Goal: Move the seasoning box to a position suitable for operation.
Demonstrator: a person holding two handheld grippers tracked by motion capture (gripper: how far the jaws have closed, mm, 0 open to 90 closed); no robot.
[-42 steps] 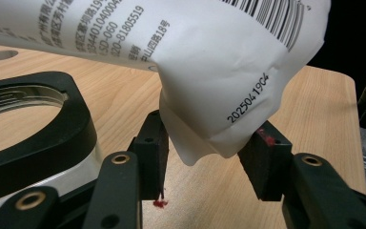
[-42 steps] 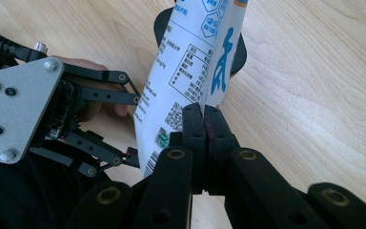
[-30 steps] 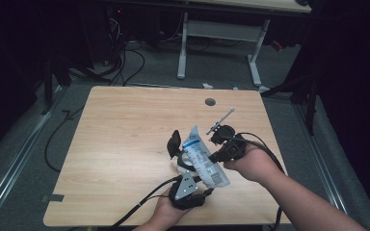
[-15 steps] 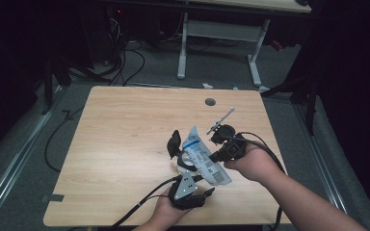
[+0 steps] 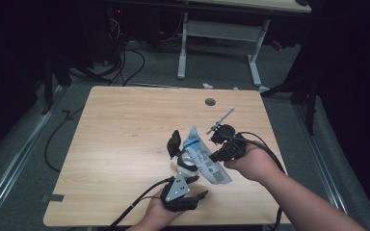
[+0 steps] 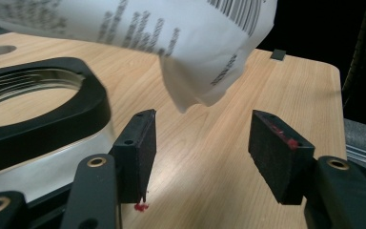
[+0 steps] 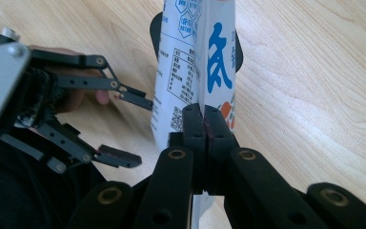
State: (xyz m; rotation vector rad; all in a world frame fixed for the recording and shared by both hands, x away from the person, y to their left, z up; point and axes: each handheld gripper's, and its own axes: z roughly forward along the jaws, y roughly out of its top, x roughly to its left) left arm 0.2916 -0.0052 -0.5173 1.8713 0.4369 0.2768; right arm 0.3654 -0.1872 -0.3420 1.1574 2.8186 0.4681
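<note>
From where I stand, the wooden table [image 5: 125,144] carries little on its left half; a cable [image 5: 139,202] trails off the near edge from the left gripper [image 5: 189,186], held low in the person's left hand [image 5: 156,216] with its grey three-cornered plate [image 5: 176,188] on top. Its jaws have just been opening and stand apart, released, with nothing pressed between them; in the left gripper view [image 6: 200,157] the two black pads [image 6: 136,148] show bare wood in the gap, and a corner of the white pouch [image 6: 205,57] hangs above them without touching. Just left of those pads in that view sits a clear jar with a black rim [image 6: 43,109], its mouth open and upward; from above the same jar [image 5: 183,156] lies under the pouch [image 5: 203,156], beside a black lid [image 5: 174,143]. The pouch is printed with blue lettering and a barcode, and is held tilted over the jar, off the table. Farther right, the right gripper [image 5: 221,144] is clenched on the pouch's edge; in the right gripper view [image 7: 204,126] the jaws pinch the pouch [image 7: 195,57] flat between them. The right hand [image 5: 253,161] holds that gripper; beyond it a small metal tool [image 5: 221,120] lies on the wood, and a round hole [image 5: 210,102] sits near the far edge.
</note>
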